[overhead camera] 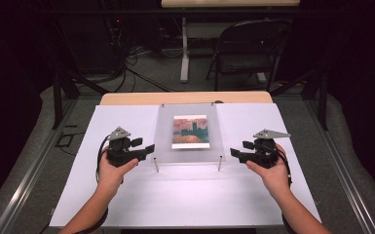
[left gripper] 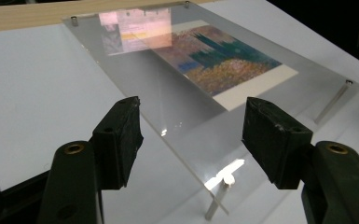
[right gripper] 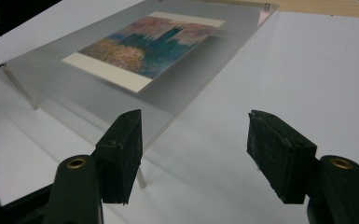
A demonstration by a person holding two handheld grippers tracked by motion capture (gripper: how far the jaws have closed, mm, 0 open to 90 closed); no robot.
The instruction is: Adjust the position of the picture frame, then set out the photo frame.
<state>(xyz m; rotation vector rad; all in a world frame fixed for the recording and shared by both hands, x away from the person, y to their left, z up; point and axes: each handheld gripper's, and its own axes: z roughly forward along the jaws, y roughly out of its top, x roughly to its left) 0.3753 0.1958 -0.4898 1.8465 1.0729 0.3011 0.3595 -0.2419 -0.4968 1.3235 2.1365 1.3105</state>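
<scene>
- The clear panel [overhead camera: 189, 132] stood on thin metal legs in the middle of the white sheet [overhead camera: 126, 195] that covered the table, with the painted print [overhead camera: 190, 131] lying flat under it.
- The panel sat nearly level and square over the print, so the frame looked assembled, as far as the pictures tell; I judged the setting-down part finished or close to it.
- What was left seemed little: perhaps a check that each leg sat firm, or drawing the hands off. Whether the corner fasteners were tight could not be told.
- The left gripper [overhead camera: 145, 146] hung just beside the panel's left near corner, its jaws spread and gripping nothing; in the left gripper view the panel's edge [left gripper: 186, 154] ran between the jaws but neither pad pressed on it.
- The right gripper [overhead camera: 237, 154] hung just beside the right near corner, jaws spread wide and holding nothing; in the right gripper view the panel's corner [right gripper: 168, 119] lay near one jaw, apart from it.
- Count: one clear panel, one print, one white sheet, two grippers.
- Legs: two showed at the near corners [overhead camera: 156, 165], and two small studs at the far corners, so four supports in all.
- One folding chair [overhead camera: 251, 48] stood well behind the table.
</scene>
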